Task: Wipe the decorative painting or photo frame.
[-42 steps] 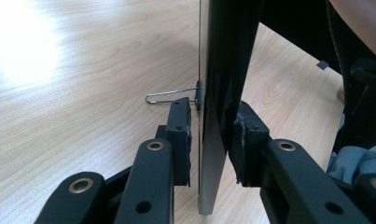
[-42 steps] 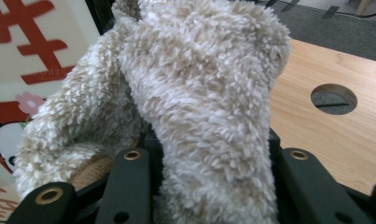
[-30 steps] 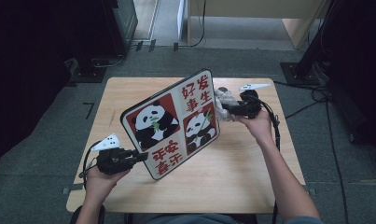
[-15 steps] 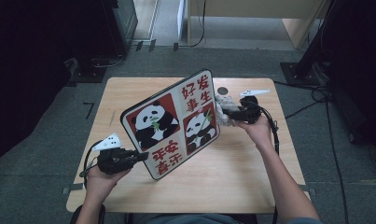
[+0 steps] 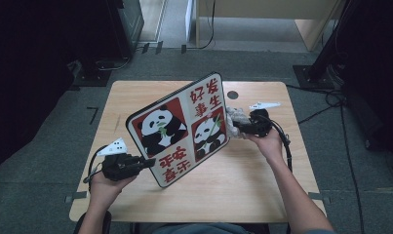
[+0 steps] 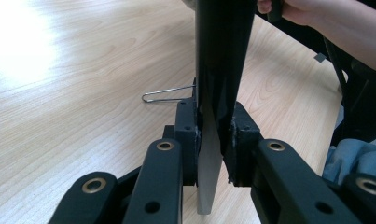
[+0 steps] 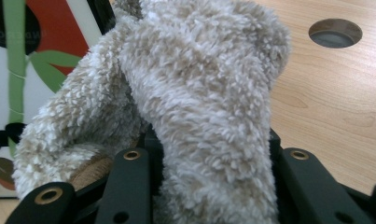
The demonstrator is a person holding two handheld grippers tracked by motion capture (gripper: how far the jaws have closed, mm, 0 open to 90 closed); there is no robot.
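A panel printed with pandas and red characters (image 5: pixel 179 129) is held tilted on edge over the wooden table (image 5: pixel 135 97). My left gripper (image 5: pixel 147 163) is shut on its lower left edge. In the left gripper view the pads (image 6: pixel 188 135) press both faces of the thin panel (image 6: pixel 209 158), and the jaws have just been closing a little on it. My right gripper (image 5: pixel 235 127) is shut on a fluffy beige cloth (image 5: pixel 235 117) at the panel's right edge. Up close the cloth (image 7: pixel 199 93) bulges over the right gripper (image 7: pixel 213 154), with the panel's printed face (image 7: pixel 36 70) just behind it.
A round cable hole (image 5: pixel 232 94) lies in the table behind the right hand, also near the cloth (image 7: pixel 335 32). A thin wire loop (image 6: pixel 169 94) sticks out by the panel's back. Dark floor, cables and stands surround the table.
The right hand has come down and toward the person with the cloth, along the panel's right edge. The left hand and the panel have stayed put.
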